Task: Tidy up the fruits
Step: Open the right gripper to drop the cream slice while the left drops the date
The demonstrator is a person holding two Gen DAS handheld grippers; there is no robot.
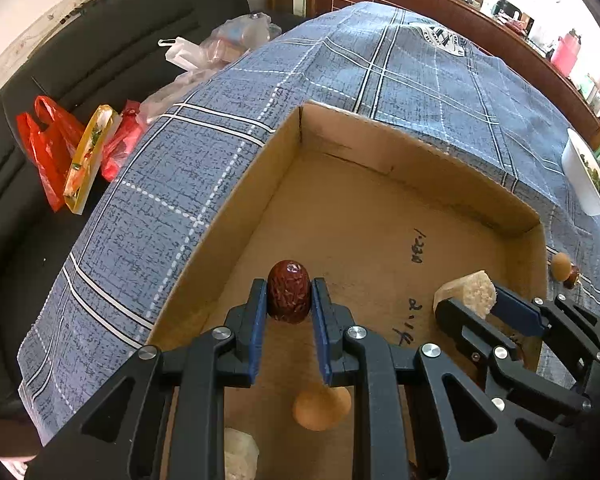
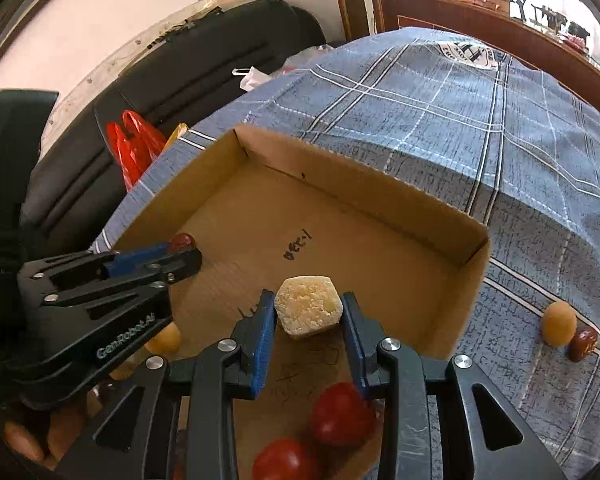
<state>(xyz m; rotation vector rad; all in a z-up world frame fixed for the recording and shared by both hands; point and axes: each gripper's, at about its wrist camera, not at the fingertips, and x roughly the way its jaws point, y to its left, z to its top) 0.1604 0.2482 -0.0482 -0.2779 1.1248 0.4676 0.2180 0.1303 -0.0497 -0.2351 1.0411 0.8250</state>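
1. The left gripper pinches a wrinkled red date between its blue pads, which touch the fruit on both sides. The date stands with its long axis along the fingers, its rounded tip poking out past them.
2. The right gripper is pressed onto a pale yellow chunk of fruit, which looks like a cut, peeled piece; what fruit it is cannot be told. The chunk sits squarely between the two pads, wider than it is long.
3. Both loads appear to hang above the floor of the cardboard box, which lies open on the blue checked tablecloth. The date is over the box's left half, the chunk over its right half, and the two grippers are side by side but apart.
4. Already inside the box, close under the grippers, lie an orange round fruit below the left gripper and two red round fruits below the right one.
5. Outside the box, on the cloth to the right of its near right corner, rest a small orange fruit and a second date, touching each other. The right gripper is clearly the nearer one to that pair.
6. The likely next step is letting go: each piece has bare cardboard straight ahead and below, so a short drop and a spread of the fingers should do.
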